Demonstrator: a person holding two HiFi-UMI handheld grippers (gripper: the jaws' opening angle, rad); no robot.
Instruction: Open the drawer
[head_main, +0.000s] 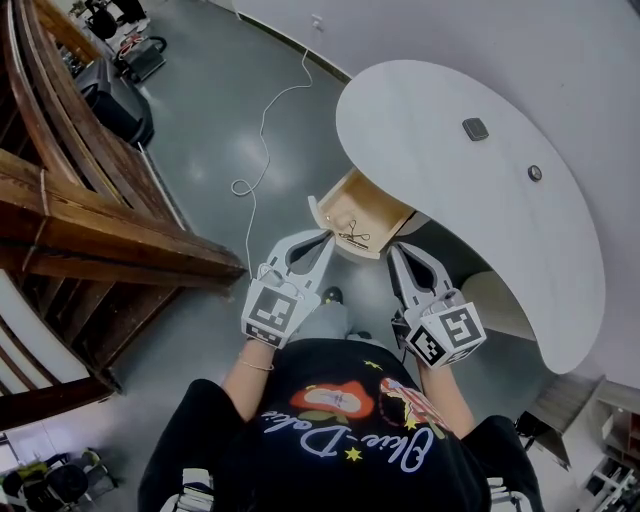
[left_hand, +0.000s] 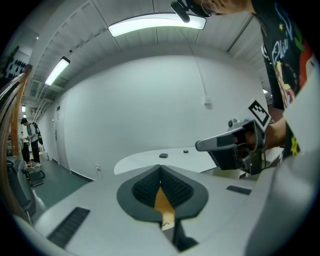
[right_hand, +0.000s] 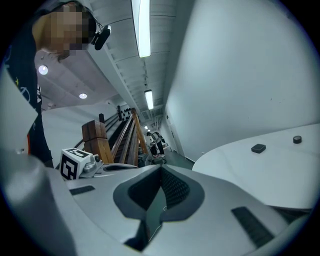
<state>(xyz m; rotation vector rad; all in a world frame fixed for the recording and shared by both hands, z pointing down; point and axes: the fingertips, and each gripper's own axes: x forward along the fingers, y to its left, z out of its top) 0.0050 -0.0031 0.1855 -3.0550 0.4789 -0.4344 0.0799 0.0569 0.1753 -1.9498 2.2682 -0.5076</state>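
Note:
A light wooden drawer (head_main: 340, 200) stands pulled out from under the white curved table (head_main: 450, 220), with a small black wire object (head_main: 354, 237) lying inside near its front. My left gripper (head_main: 323, 240) is shut and empty, its tips just at the drawer's front left corner. In the left gripper view its pads (left_hand: 150, 190) meet, with a sliver of tan wood (left_hand: 163, 204) showing below them. My right gripper (head_main: 396, 252) hangs just right of the drawer front, its jaws together with nothing in them. The right gripper (left_hand: 201, 145) also shows in the left gripper view.
A dark wooden stair rail (head_main: 90, 200) fills the left. A white cable (head_main: 262, 130) trails across the grey floor. Two small dark fittings (head_main: 476, 128) (head_main: 535, 173) sit on the tabletop. Black equipment (head_main: 115, 100) stands at the far left.

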